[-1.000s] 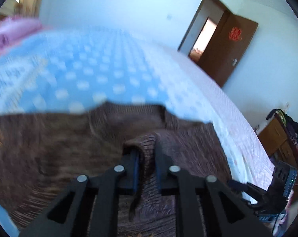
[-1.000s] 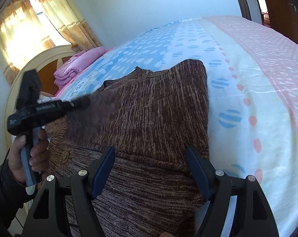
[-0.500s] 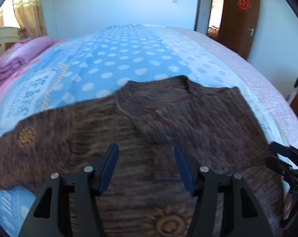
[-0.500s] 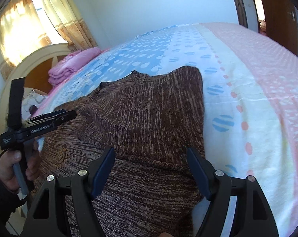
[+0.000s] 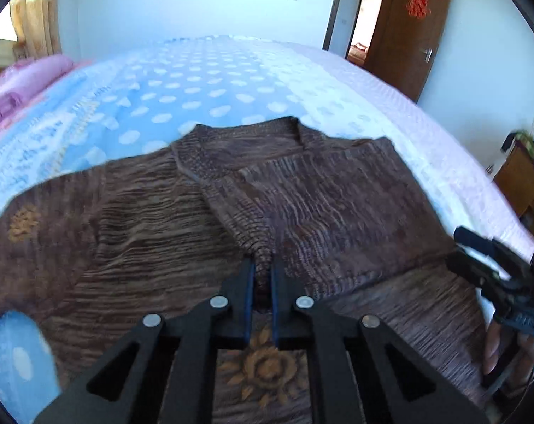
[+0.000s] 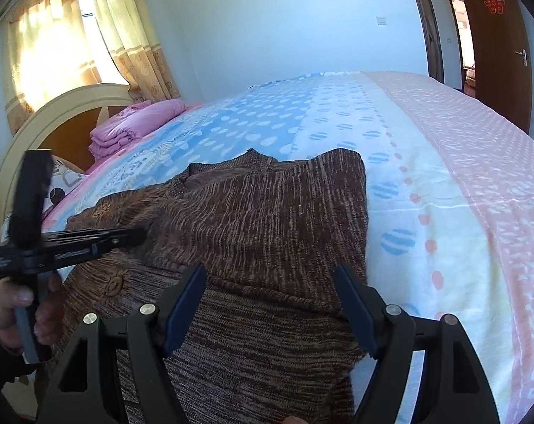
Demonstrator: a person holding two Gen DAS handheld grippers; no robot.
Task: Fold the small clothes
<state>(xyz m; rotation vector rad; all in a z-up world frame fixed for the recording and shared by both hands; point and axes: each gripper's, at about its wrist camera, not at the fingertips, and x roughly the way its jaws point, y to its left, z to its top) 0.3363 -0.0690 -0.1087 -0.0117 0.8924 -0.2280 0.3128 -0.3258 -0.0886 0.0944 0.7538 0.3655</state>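
Sweater: a brown knitted sweater [image 5: 337, 205] lies spread on the bed, neck opening toward the far wall; its right side is folded in over the body, so a doubled panel with a straight edge lies on the front [image 6: 267, 219].
Decoration: orange flower motifs show on the knit, one near the hem just ahead of the left gripper [image 5: 263, 364] and one on the outstretched left sleeve [image 5: 23, 221].
Left sleeve: it lies flat and unfolded, reaching out to the left over the blue sheet.
Left gripper: the left gripper [image 5: 262, 275] has its fingers drawn together, pinching a narrow ridge of the sweater's knit at the tip of the folded panel, mid-chest; from the right wrist view it [image 6: 136, 237] reaches in from the left, though blur hides the pinch there.
Right gripper: the right gripper [image 6: 270, 304] hovers low over the sweater's lower right part with its blue-padded fingers wide apart, holding nothing.
Bed: the bedsheet [image 6: 426, 162] has bands of blue with white dots, cream and pink.
Beyond: a folded pink blanket [image 6: 132, 123] rests near the curved headboard [image 6: 37, 120]; curtains [image 6: 132, 35] hang at a bright window, and a brown door [image 6: 496, 35] bears a red paper ornament.
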